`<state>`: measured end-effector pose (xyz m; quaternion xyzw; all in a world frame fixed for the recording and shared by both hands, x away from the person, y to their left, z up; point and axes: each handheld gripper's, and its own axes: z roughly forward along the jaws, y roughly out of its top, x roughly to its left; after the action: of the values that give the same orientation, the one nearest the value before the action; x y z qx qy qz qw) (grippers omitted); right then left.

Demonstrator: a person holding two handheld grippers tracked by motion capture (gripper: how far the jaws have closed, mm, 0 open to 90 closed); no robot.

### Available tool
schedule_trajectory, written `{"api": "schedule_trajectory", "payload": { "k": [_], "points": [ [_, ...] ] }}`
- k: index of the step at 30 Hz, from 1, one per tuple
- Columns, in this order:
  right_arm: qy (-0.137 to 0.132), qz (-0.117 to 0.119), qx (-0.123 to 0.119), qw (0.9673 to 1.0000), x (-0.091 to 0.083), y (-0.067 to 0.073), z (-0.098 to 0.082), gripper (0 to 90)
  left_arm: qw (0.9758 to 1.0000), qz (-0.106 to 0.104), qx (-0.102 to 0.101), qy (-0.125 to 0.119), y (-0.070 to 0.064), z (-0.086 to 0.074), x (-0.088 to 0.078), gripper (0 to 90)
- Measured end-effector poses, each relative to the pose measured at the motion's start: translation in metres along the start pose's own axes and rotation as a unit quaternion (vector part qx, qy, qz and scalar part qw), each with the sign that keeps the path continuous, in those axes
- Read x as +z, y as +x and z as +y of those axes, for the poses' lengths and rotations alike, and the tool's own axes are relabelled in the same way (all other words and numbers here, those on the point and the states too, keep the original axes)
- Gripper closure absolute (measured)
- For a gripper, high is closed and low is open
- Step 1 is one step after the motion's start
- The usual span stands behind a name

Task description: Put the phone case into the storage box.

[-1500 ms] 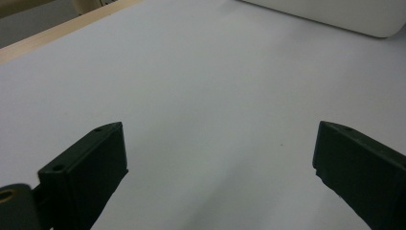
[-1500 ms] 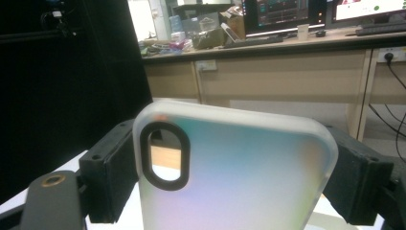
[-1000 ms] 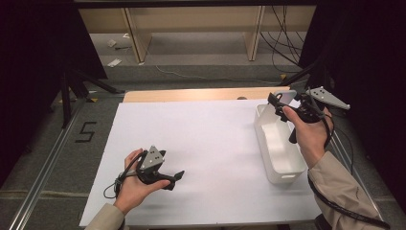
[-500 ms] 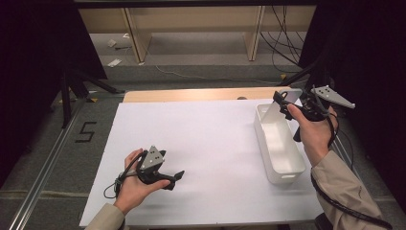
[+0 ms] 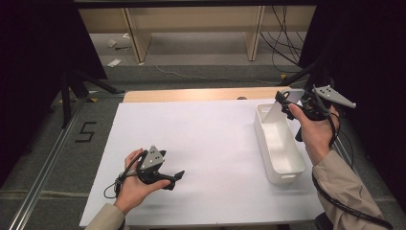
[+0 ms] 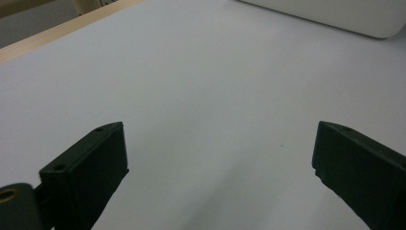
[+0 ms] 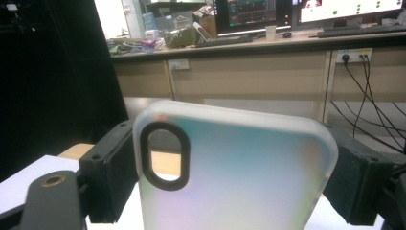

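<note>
Between the earlier frames and this one, our right gripper (image 5: 287, 103) had drifted slightly along the far end of the white rectangular plastic bin (image 5: 280, 165), while our left gripper (image 5: 178, 176) stayed low over the white table sheet (image 5: 206, 139), jaws spread wide and empty. The right jaws clamped the frosted translucent phone case (image 7: 234, 177) by its long edges, holding it tilted above the bin's far end. We judged the smooth edges could slip from the grip, or the case could catch the bin's wall and tip outside.
</note>
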<state>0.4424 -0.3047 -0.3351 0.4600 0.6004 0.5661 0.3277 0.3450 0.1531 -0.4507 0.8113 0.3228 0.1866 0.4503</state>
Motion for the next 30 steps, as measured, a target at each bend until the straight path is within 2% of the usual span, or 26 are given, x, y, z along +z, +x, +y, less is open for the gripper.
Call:
{"api": "schedule_trajectory", "payload": {
  "k": [30],
  "points": [
    [0.005,-0.009,0.001,0.9999,0.0011,-0.0055,-0.0006,17.9,1.0,0.001,0.001,-0.001,-0.0003,0.0007,0.0004,4.3]
  ]
}}
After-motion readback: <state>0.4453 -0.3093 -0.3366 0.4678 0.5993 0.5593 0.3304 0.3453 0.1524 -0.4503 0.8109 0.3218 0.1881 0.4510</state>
